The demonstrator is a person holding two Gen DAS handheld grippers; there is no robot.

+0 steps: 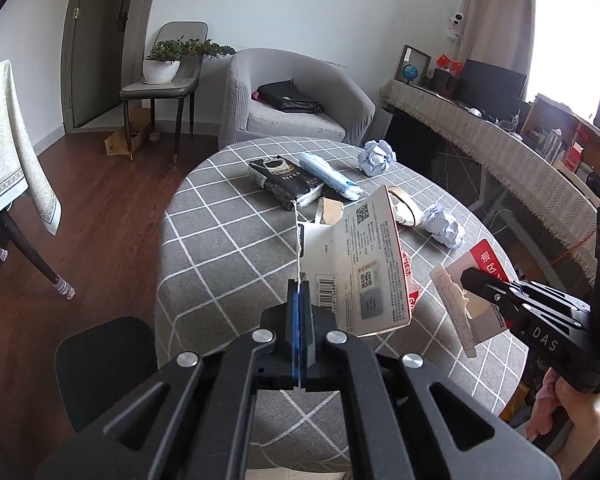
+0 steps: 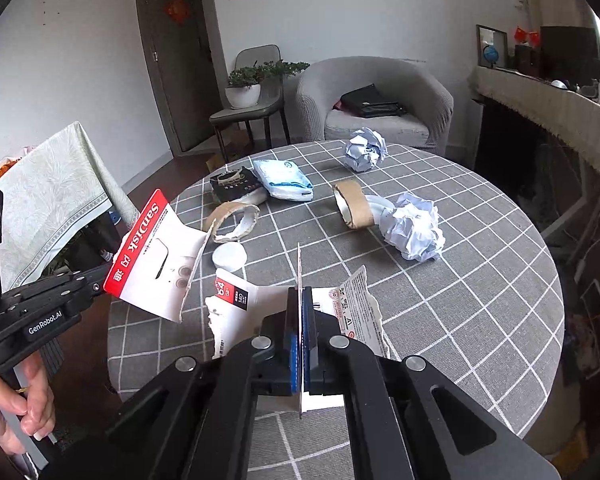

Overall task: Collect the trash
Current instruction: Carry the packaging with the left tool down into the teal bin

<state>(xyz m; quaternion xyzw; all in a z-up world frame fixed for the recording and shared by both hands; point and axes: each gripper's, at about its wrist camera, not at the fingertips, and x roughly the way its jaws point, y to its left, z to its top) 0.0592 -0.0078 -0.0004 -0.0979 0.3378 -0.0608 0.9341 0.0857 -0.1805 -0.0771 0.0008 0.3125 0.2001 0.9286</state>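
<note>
Two pieces of torn card packaging, one to each gripper, both held up over the counter (image 1: 220, 248). Left gripper (image 1: 299, 292): jaws closed flat on the edge of the larger card piece (image 1: 364, 264), white with printed text and codes on the side facing its own camera, red band and white face with a hanging slot as seen from the right wrist (image 2: 156, 256). Right gripper (image 2: 300, 300): jaws likewise closed, pinching the smaller card piece (image 2: 248, 304) (ragged torn edges, a red and black corner). From the left wrist, that same piece (image 1: 476, 280) clamped at the tip of the right gripper (image 1: 466, 280). Pieces apart, not touching.

Lying on the grey checked cloth beyond: two balls of crumpled paper (image 2: 364, 154) (image 2: 414, 230), well apart; a cardboard roll (image 2: 354, 204) just beside the nearer ball; a split cardboard ring (image 2: 236, 220); a small white disc (image 2: 229, 257) near that ring; a black packet (image 2: 236, 184) touching a white and blue pouch (image 2: 284, 180) at the far side.

Behind the counter: a grey armchair (image 2: 380, 96) with a black bag (image 2: 370, 102) on its seat, and a chair carrying a potted plant (image 2: 246, 84). A hand (image 2: 16, 412) gripping the left gripper's handle, low at the left edge of the right wrist view.
</note>
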